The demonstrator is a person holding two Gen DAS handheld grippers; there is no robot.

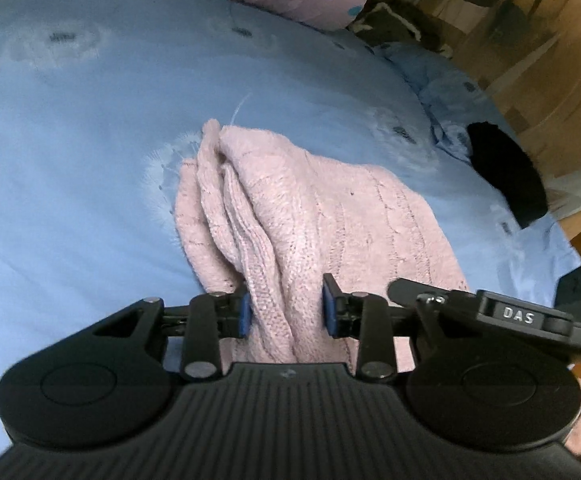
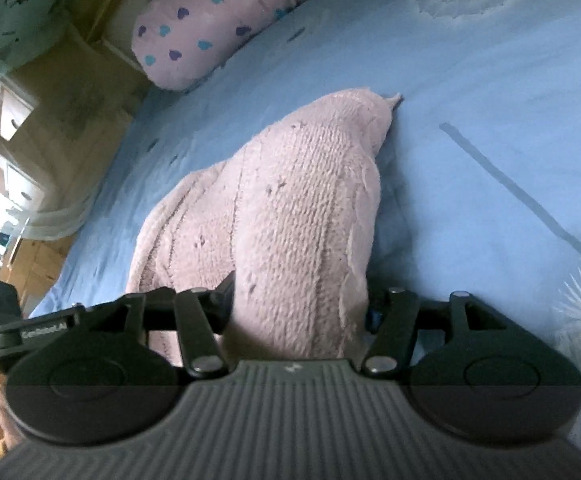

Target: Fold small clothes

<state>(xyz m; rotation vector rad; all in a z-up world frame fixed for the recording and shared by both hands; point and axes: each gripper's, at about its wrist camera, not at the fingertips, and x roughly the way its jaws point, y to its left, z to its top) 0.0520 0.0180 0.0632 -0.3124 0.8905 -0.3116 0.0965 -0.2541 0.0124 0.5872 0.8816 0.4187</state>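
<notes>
Pink knitted garment (image 1: pixel 290 208) lies bunched on the blue bedsheet (image 1: pixel 70 140), running from between both pairs of fingers outward across the bed. Left gripper (image 1: pixel 286 308) has a thick fold of the knit between its blue pads (image 1: pixel 244 314); both pads touch the fabric, so it looks clamped. Right gripper (image 2: pixel 300 312) has a raised hump of the same garment filling the gap between its fingers, though whether the pads press on it cannot be told. Beyond the fingertips lies a pink pillow (image 2: pixel 194 28) with hearts; a black item (image 1: pixel 506 172) sits right of the left fingers, near the bed's edge.
</notes>
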